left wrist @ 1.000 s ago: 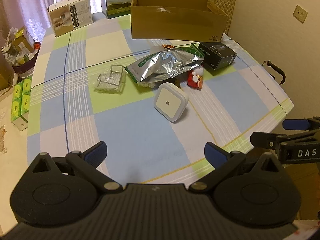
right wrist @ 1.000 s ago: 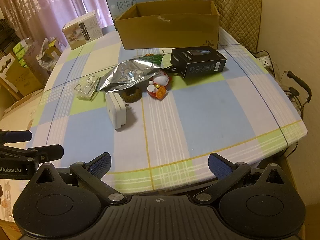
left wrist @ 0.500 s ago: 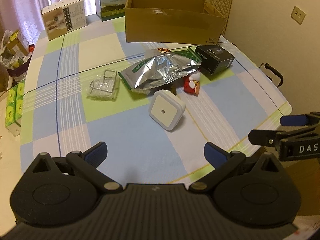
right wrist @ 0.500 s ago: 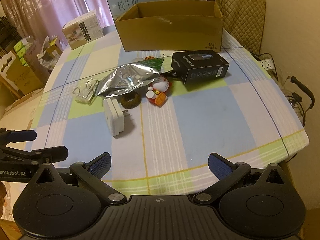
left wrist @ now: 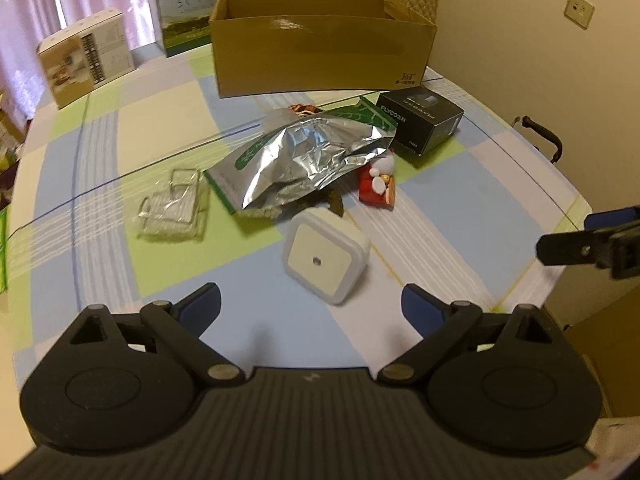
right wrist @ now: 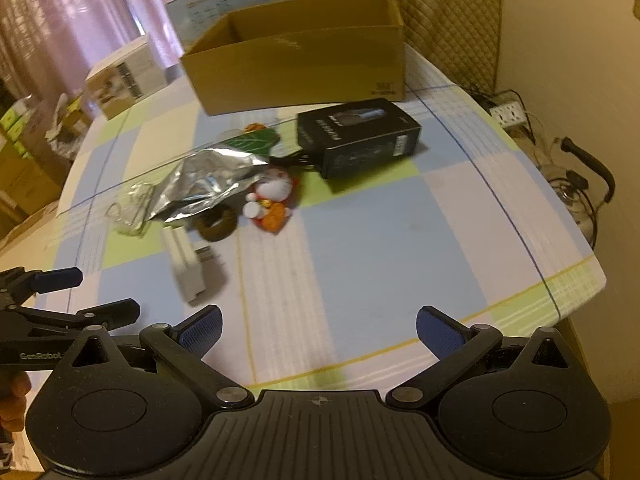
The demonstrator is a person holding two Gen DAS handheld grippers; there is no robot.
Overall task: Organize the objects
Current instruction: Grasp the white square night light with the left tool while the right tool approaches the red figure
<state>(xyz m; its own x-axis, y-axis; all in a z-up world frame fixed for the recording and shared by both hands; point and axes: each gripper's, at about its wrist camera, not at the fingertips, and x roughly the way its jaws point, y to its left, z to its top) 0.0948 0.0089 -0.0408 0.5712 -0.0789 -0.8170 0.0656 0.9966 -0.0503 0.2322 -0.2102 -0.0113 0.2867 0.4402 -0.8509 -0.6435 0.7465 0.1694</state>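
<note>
A white square night-light plug [left wrist: 326,258] lies on the checked tablecloth just ahead of my open, empty left gripper [left wrist: 310,312]; it also shows in the right wrist view [right wrist: 186,266]. Behind it lie a silver foil bag [left wrist: 308,160], a red and white toy figure [left wrist: 378,184], a black box [left wrist: 420,120], a clear plastic packet [left wrist: 172,208] and a brown ring [right wrist: 218,224]. An open cardboard box [left wrist: 320,48] stands at the back. My right gripper [right wrist: 318,332] is open and empty over the table's front part.
A white carton [left wrist: 86,60] and a milk carton box [left wrist: 188,4] stand at the back left. A quilted chair [right wrist: 448,28] stands behind the table. The table edge [right wrist: 580,292] runs on the right, with a power strip and cables [right wrist: 560,152] beyond it.
Both grippers have moved forward toward the objects; the night-light now lies close before the left gripper. Nothing on the table has moved, and both grippers stay open.
</note>
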